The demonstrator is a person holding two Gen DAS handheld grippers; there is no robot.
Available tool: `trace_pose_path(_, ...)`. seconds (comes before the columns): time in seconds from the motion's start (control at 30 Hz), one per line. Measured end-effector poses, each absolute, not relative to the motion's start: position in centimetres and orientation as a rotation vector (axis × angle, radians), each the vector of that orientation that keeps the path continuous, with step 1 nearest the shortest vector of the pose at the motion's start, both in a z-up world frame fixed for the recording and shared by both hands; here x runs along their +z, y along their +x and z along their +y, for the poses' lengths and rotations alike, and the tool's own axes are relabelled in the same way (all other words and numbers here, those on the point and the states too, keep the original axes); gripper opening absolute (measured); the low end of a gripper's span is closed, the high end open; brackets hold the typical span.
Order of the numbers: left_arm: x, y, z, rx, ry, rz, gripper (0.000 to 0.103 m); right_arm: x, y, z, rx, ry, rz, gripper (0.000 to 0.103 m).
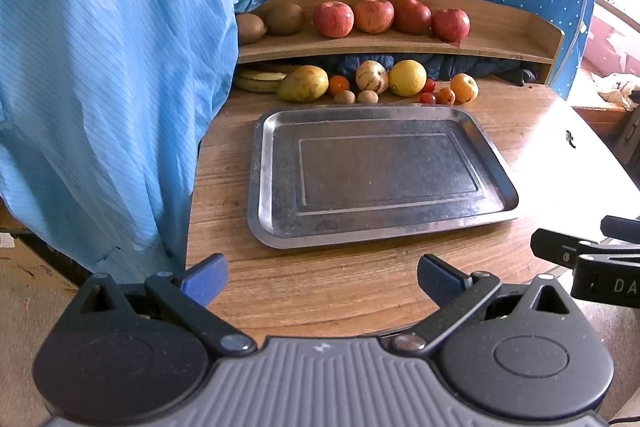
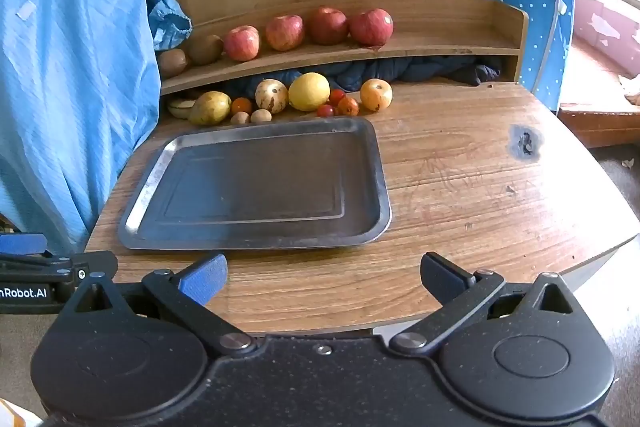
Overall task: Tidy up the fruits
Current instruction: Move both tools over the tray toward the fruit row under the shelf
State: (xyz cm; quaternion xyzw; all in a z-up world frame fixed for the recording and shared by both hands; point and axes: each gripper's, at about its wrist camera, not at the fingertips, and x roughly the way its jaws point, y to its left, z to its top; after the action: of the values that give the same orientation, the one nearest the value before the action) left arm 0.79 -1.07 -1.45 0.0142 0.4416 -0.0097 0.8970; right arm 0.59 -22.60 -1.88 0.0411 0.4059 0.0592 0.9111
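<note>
1. Left gripper [image 1: 322,277]: fingers [image 1: 206,281] spread wide apart, nothing between them, held low over the near edge of the worktop [image 1: 320,291]; likely a ready pose before any pick
2. Right gripper [image 2: 324,277]: fingers [image 2: 204,279] likewise wide apart and empty, beside the left one, which shows at its left margin
3. Metal tray [image 1: 260,187]: one, bare, lying flat on the worktop straight ahead of both sets of fingers; probably set there as the sorting target, within reach of either hand
4. Shelf [image 1: 400,45] beyond the tray: four red apples [image 1: 333,19] in a row, two brown kiwis [image 1: 284,19] to their left; grouped by kind, so this part looks sorted already
5. Loose fruit on the worktop between tray and shelf, well ahead of the fingers: one mango [image 1: 303,83], one lemon [image 1: 407,77], one pale striped fruit [image 1: 371,76], bananas [image 1: 258,79] partly hidden (count unclear), two small brown round fruits [image 1: 344,97], several small orange and red fruits, roughly five
6. Judgement: no fruit gripped or on the tray; task at its start
7. Blue garment [image 1: 100,87] hangs left of the fingers
</note>
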Motion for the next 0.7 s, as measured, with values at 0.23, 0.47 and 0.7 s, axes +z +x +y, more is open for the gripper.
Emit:
trace_pose_path(0.23, -1.6, 1.0, -1.3, -0.010, 0.023, 0.930, 0.103, -2.0, 1.0, -22.5, 0.119, 0.085, 0.849, 0.103)
trace_pose_path(0.47, -1.8, 1.4, -1.3, 0.000, 0.007, 0.952, 0.103, -2.3, 1.5, -22.7, 0.123, 0.084, 0.864, 0.103)
trace_pose_path(0.7, -2.2, 2.1, -1.3, -0.009, -0.029, 0.979, 0.103, -2.6, 2.1, -23.0, 0.125, 0.086, 0.884, 0.103)
